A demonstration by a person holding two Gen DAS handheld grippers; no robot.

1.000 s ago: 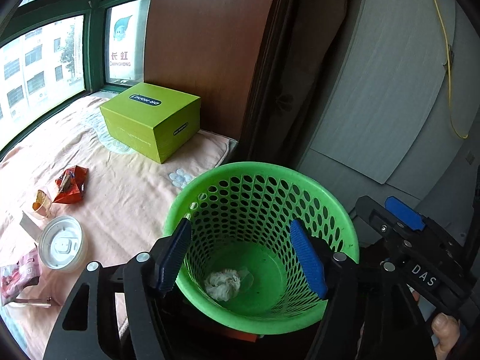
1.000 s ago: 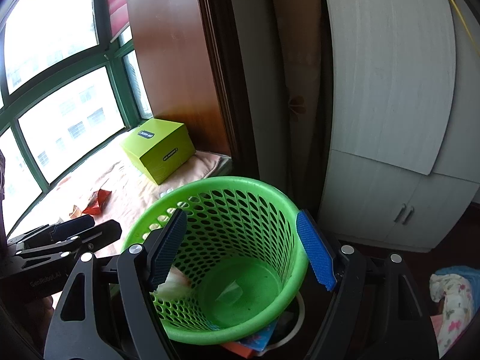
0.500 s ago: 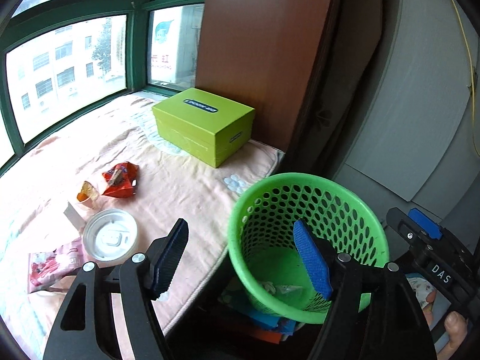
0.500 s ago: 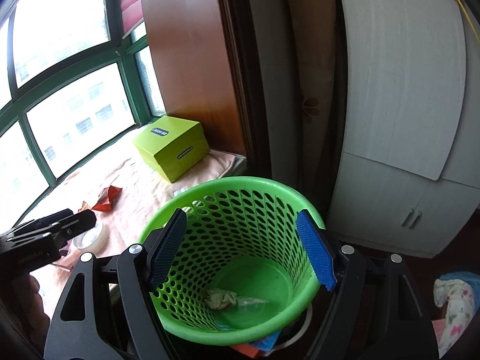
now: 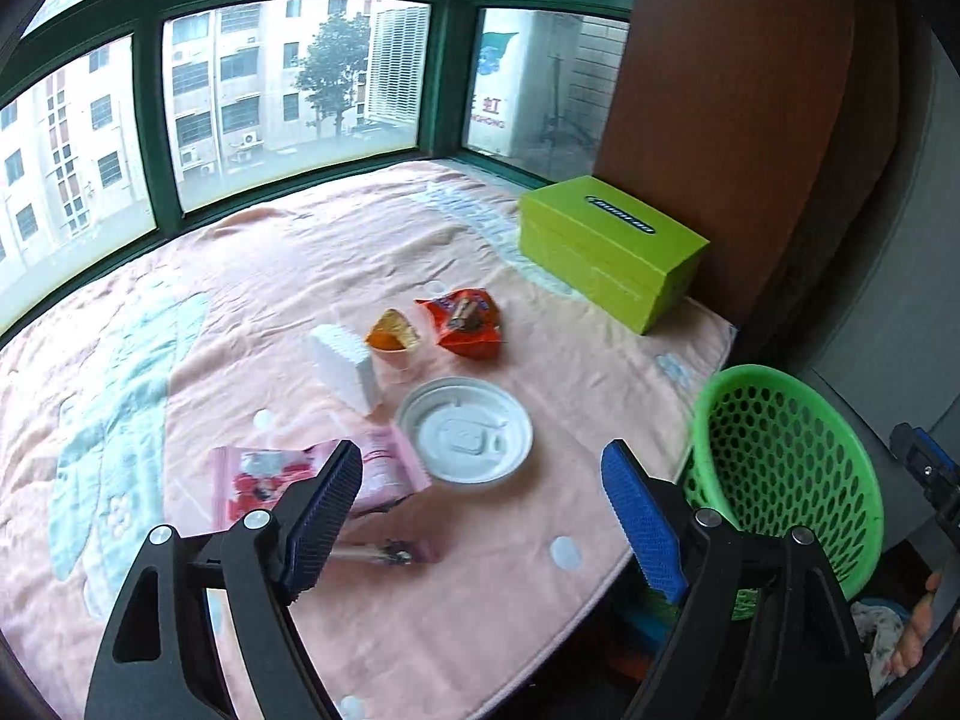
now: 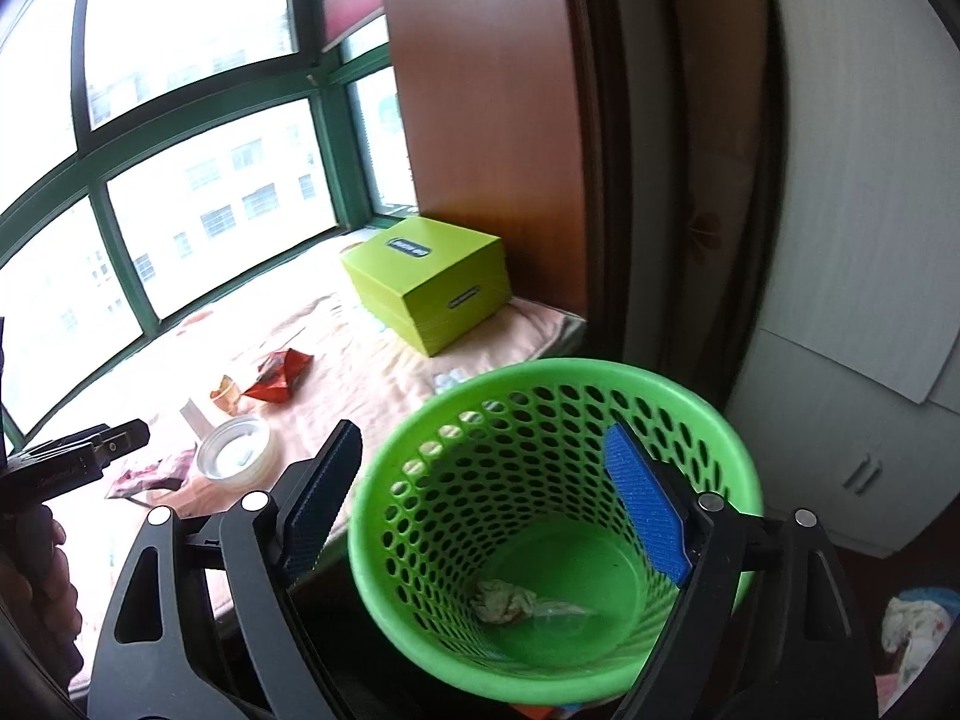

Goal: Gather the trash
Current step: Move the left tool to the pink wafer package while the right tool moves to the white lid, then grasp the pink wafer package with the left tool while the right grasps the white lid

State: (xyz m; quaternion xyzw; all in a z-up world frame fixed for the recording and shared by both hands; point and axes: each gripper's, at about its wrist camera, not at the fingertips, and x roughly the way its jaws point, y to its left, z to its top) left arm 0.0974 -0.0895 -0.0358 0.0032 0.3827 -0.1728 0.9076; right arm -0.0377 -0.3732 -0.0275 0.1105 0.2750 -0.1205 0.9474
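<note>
Both hand-held grippers released, trash spread on the blanket and some in the bin.

The left hand-held gripper (image 5: 480,516) hangs with jaws wide apart and empty above the near edge of the pink blanket (image 5: 300,276); the right hand-held gripper (image 6: 483,510) is likewise spread and empty over the green perforated basket (image 6: 558,372), which stands just beside the blanket's right edge. A crumpled white wad with a clear plastic scrap (image 6: 510,600) lies on the basket's floor. On the blanket, nearest is a pink wrapper (image 5: 264,480), flattened, then a white round lid (image 5: 465,429); beyond it a white foam block (image 5: 345,363), a small orange cup (image 5: 393,336) and a crumpled red snack bag (image 5: 465,321). Farthest right sits a lime-green box (image 5: 606,252).
</note>
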